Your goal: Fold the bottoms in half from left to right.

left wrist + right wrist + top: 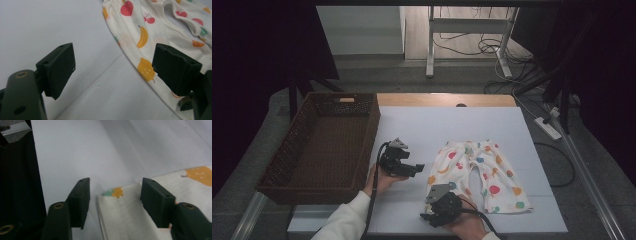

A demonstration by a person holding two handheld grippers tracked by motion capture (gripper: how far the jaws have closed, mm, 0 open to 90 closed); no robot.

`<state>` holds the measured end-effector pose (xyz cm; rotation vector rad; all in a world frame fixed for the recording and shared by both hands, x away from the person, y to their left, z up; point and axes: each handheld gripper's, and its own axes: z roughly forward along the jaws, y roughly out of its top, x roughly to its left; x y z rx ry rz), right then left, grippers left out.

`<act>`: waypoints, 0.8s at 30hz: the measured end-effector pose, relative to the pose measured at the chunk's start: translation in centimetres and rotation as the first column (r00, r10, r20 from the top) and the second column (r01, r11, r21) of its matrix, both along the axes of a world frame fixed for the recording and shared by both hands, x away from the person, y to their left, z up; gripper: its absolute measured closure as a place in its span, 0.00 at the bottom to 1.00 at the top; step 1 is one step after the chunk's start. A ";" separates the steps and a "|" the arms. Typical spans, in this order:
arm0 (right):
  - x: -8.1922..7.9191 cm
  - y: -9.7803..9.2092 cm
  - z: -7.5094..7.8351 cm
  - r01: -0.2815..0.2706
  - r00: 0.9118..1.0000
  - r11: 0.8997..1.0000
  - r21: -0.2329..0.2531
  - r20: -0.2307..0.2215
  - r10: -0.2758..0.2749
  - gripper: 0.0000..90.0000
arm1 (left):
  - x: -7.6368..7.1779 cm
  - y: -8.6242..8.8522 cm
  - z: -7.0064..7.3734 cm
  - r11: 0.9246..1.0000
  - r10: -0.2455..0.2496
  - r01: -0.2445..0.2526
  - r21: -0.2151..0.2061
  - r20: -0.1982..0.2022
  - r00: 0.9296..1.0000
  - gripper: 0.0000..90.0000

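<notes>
Small white pants with a coloured fruit print lie flat on the white sheet, waist towards the far side. My left gripper hovers just left of the pants' left leg. It stands open in the left gripper view, its right jaw over the printed cloth edge. My right gripper is at the bottom hem of that left leg. Its jaws are open, with the hem corner lying between them, ungripped.
A dark brown wicker basket with nothing in it stands to the left of the sheet. The wooden table edge shows at the back. Beyond it are a metal table frame and cables on the floor.
</notes>
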<state>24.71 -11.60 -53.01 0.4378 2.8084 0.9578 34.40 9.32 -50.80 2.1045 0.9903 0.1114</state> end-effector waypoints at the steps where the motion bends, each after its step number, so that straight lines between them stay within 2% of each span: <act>1: 0.1 0.0 0.0 0.006 1.000 1.000 -0.003 0.003 -0.006 0.51 | 0.1 -0.1 0.0 1.000 0.005 -0.005 0.002 -0.001 1.000 0.20; 6: 0.3 -0.2 0.1 0.016 1.000 1.000 0.005 0.004 -0.016 0.71 | 0.9 -0.8 -0.1 1.000 0.010 -0.010 0.001 -0.009 1.000 0.21; 9: 0.3 -0.4 0.1 0.030 0.999 0.999 0.017 0.009 -0.030 0.85 | 1.5 -1.4 0.0 1.000 0.010 -0.010 -0.013 -0.015 1.000 0.23; 12: 0.6 -0.6 0.1 0.039 0.999 0.999 0.015 0.014 -0.040 0.94 | 2.0 -2.1 0.0 1.000 0.005 -0.005 -0.022 -0.018 1.000 0.24; 18: 0.6 -0.6 0.0 0.029 0.999 0.999 0.015 0.023 -0.030 0.96 | 3.1 -3.8 -0.3 1.000 -0.015 0.014 -0.019 -0.026 1.000 0.26; 24: 0.5 -0.6 0.0 0.035 0.999 0.999 0.013 0.030 -0.035 0.96 | 4.0 -5.5 -0.3 1.000 -0.025 0.026 0.004 -0.030 0.999 0.26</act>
